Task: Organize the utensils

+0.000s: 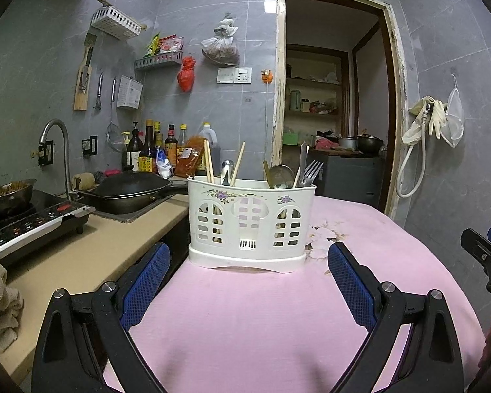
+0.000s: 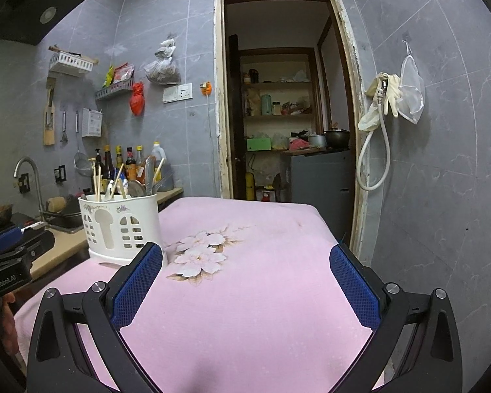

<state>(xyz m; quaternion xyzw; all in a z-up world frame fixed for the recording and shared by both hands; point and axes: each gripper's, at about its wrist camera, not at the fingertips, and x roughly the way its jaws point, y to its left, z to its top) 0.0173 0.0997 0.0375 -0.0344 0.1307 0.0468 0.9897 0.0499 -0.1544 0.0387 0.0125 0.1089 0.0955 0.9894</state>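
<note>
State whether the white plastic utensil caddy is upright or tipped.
Upright: the white plastic utensil caddy sits flat-based on the pink tablecloth, utensils pointing up.

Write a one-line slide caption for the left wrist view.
Open left tool faces a white utensil caddy holding chopsticks, fork and spoon on a pink tablecloth.

The lower parts of the wooden chopsticks (image 1: 208, 161), metal spoon (image 1: 281, 176) and metal fork (image 1: 312, 172) are hidden inside the white perforated plastic utensil holder (image 1: 250, 224). The right blue-padded black gripper (image 1: 487, 255) is cut off by the left wrist view's edge. Labels on the dark sauce bottles (image 1: 154, 147) are too small to read.
</note>
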